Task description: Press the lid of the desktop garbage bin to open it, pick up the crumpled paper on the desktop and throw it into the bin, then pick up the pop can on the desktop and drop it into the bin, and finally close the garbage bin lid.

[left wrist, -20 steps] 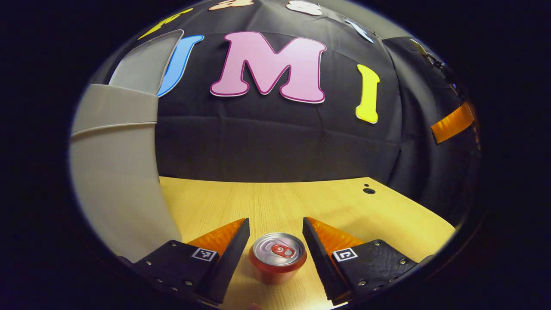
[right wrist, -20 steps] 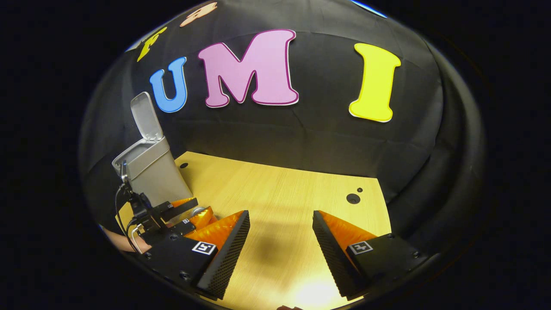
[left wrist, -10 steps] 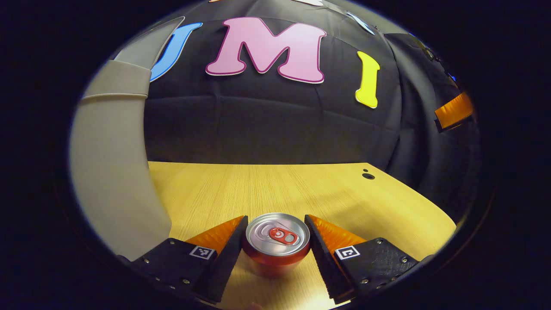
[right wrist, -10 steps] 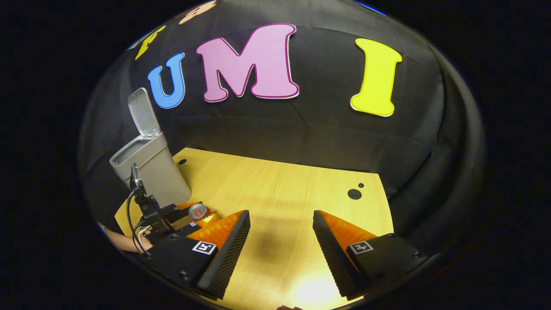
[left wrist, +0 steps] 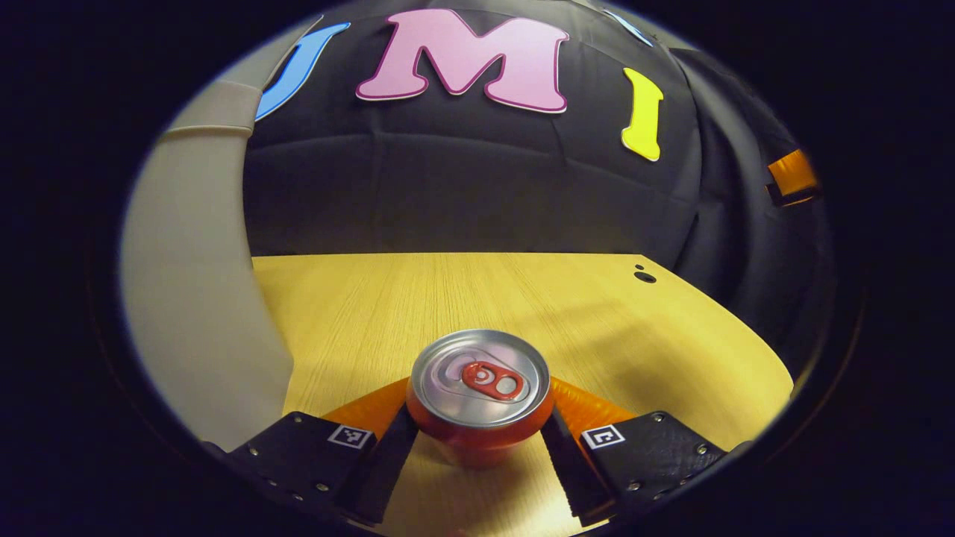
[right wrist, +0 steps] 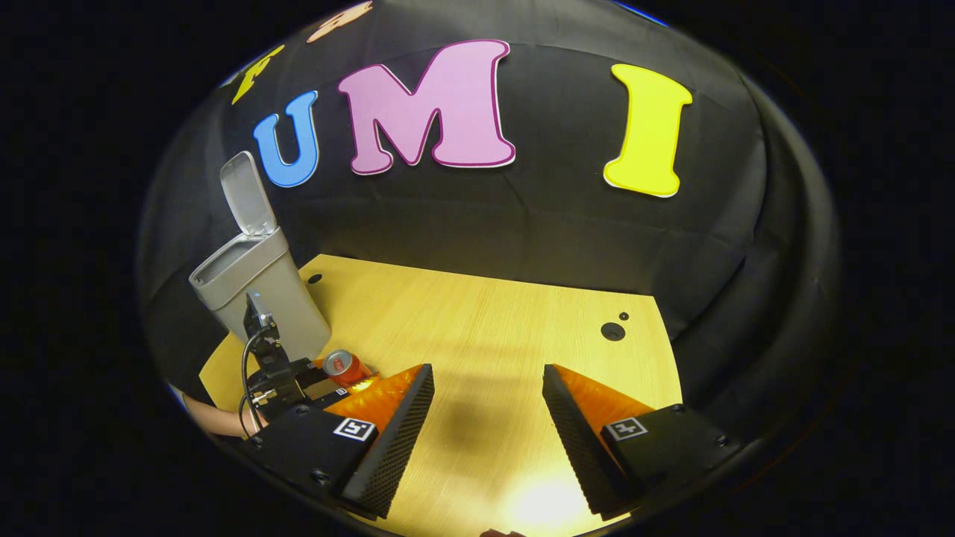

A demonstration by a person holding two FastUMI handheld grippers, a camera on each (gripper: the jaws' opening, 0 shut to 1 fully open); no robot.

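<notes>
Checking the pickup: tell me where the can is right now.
In the left gripper view the can sits low and central between the left gripper's jaws, over the table, with the bin just to its left.

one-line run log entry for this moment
phase: can pickup | left gripper: shut on pop can | right gripper: open, idle | bin lid: open

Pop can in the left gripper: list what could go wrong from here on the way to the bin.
1. The left gripper pinches the pop can low on its smooth wall, so it may slip or tip.
2. The bin stands close beside it, so the swing may knock its wall.
3. The raised lid stands behind the opening; a high carry could bump it shut.
</notes>
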